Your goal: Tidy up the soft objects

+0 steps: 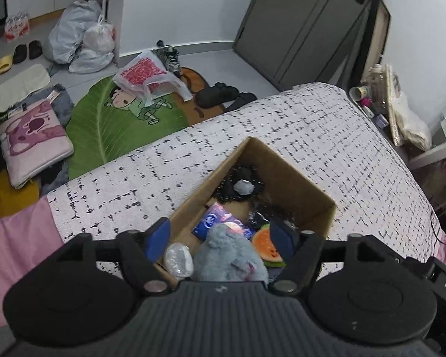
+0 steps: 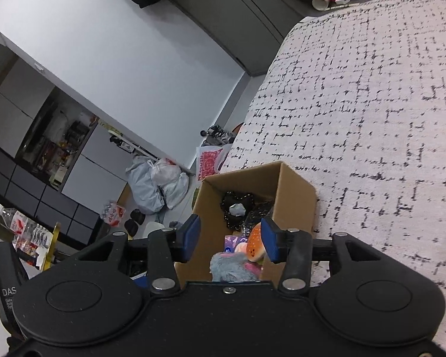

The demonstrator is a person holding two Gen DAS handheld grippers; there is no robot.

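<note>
Grey plush (image 1: 230, 254) sits in the box (image 1: 297, 178) on the bed (image 1: 312, 125), beside a melon slice (image 1: 266, 245). Left gripper (image 1: 220, 238) and right gripper (image 2: 230, 239) hover spread, empty; descend straight, clear the walls.

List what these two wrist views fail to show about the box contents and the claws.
- Grey plush toy: lower body hidden by the left claw housing; likewise behind the right claw in the right wrist view.
- Cardboard box: near wall and floor hidden by contents and claws.
- Black item: too small to identify.
- Watermelon slice toy: partly behind a claw finger.
</note>
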